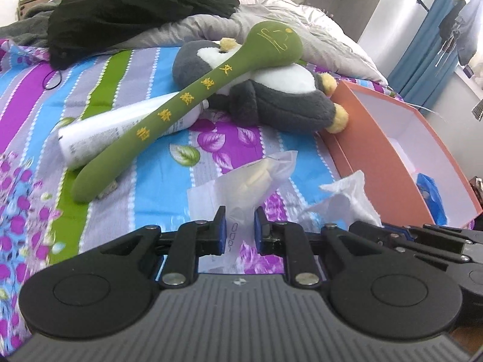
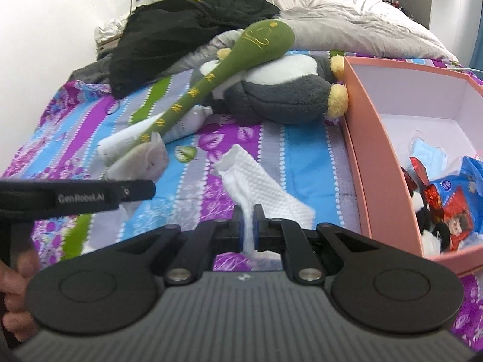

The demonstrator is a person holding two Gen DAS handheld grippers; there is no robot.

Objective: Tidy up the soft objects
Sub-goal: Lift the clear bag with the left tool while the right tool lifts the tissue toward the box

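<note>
My left gripper [image 1: 240, 229] is shut on a translucent plastic packet [image 1: 259, 175], which hangs a little above the striped bedsheet [image 1: 181, 178]. My right gripper [image 2: 249, 226] is shut on a white textured tissue [image 2: 259, 184], also lifted off the sheet. In the left wrist view that tissue [image 1: 347, 193] shows at the lower right. A green plush stick [image 1: 187, 96] with yellow characters leans across a grey and white penguin plush [image 1: 271, 99] and a white tube [image 1: 120, 129]. The pink box [image 2: 371, 150] stands open on the right of the bed.
The box holds a blue face mask [image 2: 428, 150], red and blue packets [image 2: 449, 199] and a black and white plush. Black clothing [image 2: 181, 36] and a grey duvet [image 2: 347, 24] lie heaped at the back. A person's hand [image 2: 15, 301] grips the left handle.
</note>
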